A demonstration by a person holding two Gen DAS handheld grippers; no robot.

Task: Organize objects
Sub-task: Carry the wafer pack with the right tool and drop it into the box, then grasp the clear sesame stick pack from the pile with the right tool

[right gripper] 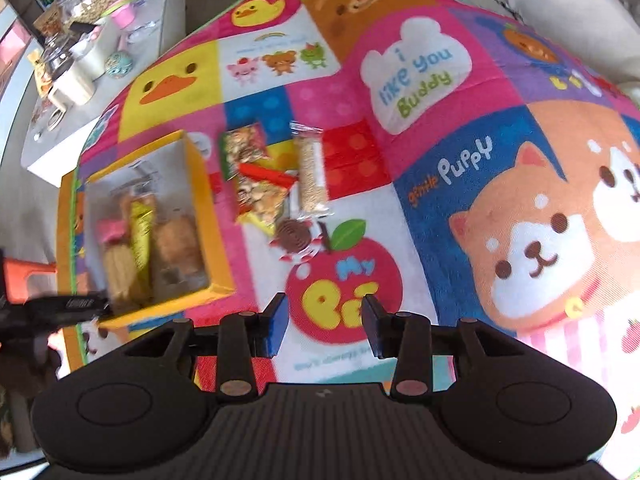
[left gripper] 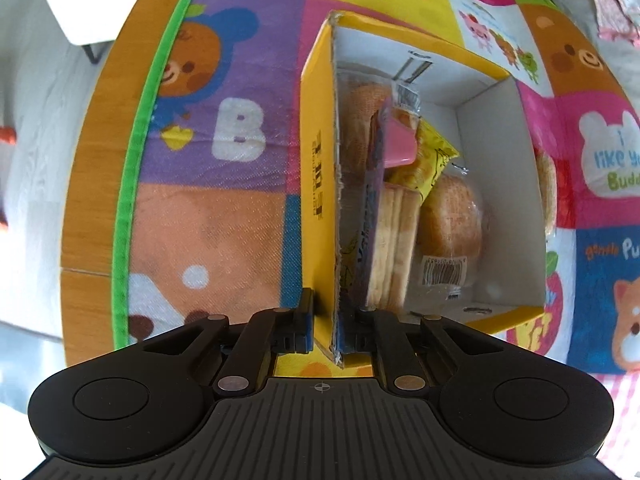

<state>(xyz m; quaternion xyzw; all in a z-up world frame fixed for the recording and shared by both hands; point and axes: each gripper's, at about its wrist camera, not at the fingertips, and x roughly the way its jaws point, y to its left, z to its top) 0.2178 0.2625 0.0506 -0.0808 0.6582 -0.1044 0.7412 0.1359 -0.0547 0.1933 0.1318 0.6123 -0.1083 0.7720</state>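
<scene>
left gripper [left gripper: 325,334]: clamped on near wall of yellow box [left gripper: 318,168], steadying it
right gripper [right gripper: 324,326]: jaws apart, empty, above mat [right gripper: 440,208]
loose snacks: nut pack [right gripper: 256,176], sesame bar [right gripper: 311,174], spiral candy [right gripper: 294,236] just beside box
tip: keep box pinned; pinch wrappers mid-body, drop into free right side

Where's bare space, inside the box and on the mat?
Inside the yellow box: bare floor at its far end, beyond the round bread; left side crowded. On the mat: free right of the sesame bar. Between is crowded.
</scene>
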